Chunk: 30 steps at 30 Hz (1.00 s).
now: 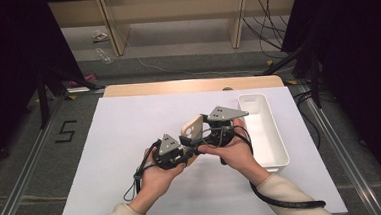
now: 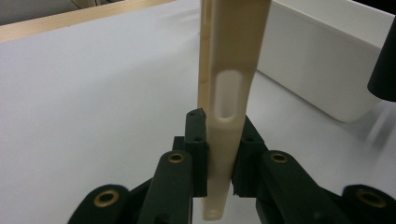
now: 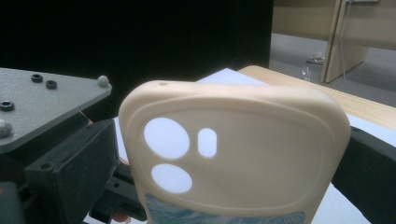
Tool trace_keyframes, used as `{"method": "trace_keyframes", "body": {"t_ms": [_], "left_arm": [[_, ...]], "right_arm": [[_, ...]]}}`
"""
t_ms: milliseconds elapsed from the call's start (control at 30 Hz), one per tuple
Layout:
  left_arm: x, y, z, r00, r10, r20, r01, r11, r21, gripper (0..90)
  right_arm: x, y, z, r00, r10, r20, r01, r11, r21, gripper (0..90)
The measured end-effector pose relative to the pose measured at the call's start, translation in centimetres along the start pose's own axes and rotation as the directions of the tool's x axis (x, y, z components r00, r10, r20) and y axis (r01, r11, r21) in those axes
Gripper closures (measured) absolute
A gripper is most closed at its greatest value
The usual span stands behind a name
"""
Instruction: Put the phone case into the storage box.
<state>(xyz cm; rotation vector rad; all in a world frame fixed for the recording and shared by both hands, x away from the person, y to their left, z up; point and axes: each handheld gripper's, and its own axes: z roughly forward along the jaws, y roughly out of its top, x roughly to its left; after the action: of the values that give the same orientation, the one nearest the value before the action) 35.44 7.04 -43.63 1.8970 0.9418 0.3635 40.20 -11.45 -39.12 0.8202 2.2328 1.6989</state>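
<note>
You work over the white table (image 1: 130,141), the white bin (image 1: 262,128) to your right; the cream phone case (image 1: 191,127) stands on edge above the table between both tools; your left gripper (image 2: 219,163) clamps its lower edge, so hold steady; whether your right gripper (image 1: 215,136) grips it, I cannot tell; confirm before releasing.

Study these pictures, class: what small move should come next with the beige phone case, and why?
Probably carry the phone case sideways toward the white bin. The left gripper is clamped on the case's edge, holding it upright above the table; the bin sits open close beside the right gripper.
</note>
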Motion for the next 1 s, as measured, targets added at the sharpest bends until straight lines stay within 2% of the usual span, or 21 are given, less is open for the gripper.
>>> {"method": "trace_keyframes", "body": {"t_ms": [600, 1000], "left_arm": [[-0.12, -0.04, 0.05, 1.0, 0.001, 0.003, -0.001, 1.0, 0.0, 78.9], [-0.15, -0.03, 0.06, 1.0, 0.002, 0.003, -0.002, 1.0, -0.003, 78.9]], "right_arm": [[0.08, -0.14, 0.07, 0.9999, 0.008, 0.007, -0.008, 1.0, 0.003, 3.2], [0.0, -0.28, 0.04, 0.9998, 0.013, 0.018, -0.012, 1.0, -0.008, 9.8]]}}
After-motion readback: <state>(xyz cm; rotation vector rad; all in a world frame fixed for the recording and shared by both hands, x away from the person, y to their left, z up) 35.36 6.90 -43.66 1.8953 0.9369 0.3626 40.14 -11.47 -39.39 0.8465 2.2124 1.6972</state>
